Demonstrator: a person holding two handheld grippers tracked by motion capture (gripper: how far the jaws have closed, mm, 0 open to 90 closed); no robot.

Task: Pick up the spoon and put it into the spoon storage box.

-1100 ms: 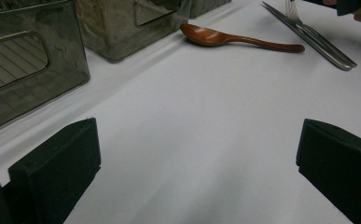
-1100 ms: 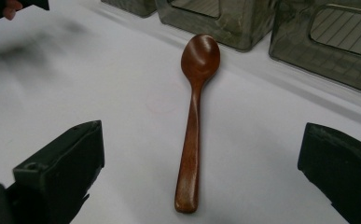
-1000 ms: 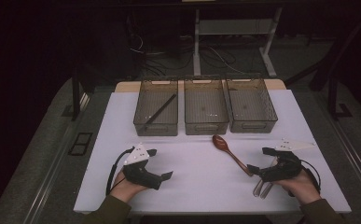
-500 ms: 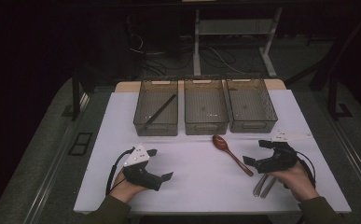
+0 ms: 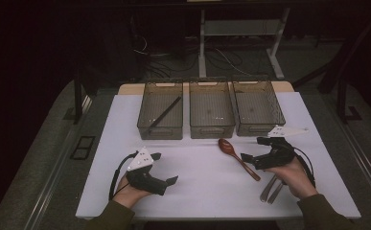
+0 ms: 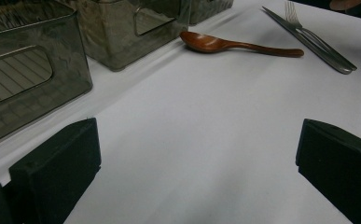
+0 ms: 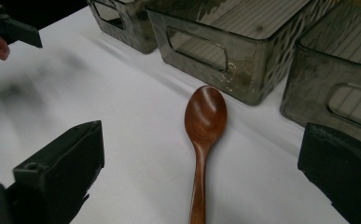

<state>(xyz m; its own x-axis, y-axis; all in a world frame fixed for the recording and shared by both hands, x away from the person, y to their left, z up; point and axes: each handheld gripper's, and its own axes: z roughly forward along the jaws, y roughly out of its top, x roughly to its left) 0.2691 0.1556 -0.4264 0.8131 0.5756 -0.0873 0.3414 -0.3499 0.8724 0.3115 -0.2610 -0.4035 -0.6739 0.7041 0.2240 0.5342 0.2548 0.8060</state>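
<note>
The wooden spoon point(image 5: 237, 157) lies flat on the white surface point(image 5: 197, 182), its bowl pointing toward the far side and just short of the middle bin point(image 5: 211, 109), its handle running back to the near right. The right gripper point(image 5: 257, 152) hovers over that handle with its jaws spread wide; in the right gripper view the spoon point(image 7: 203, 140) sits squarely between the two black jaws, not touched by either, so the grasp looks lined up but not yet made. Just to the near right of the spoon, a fork and a knife point(image 5: 271, 188) lie side by side beside the person's right hand point(image 5: 295, 175). Three clear bins stand in a row at the far edge: the left bin point(image 5: 160, 110) already holds a pair of dark chopsticks point(image 5: 166, 111), while the middle bin and the right bin point(image 5: 258, 107) look empty. The left gripper point(image 5: 161, 168) rests at the near left, jaws apart and holding nothing. By this reading the sorting is early: one item binned, with the spoon, fork and knife left to go.
</note>
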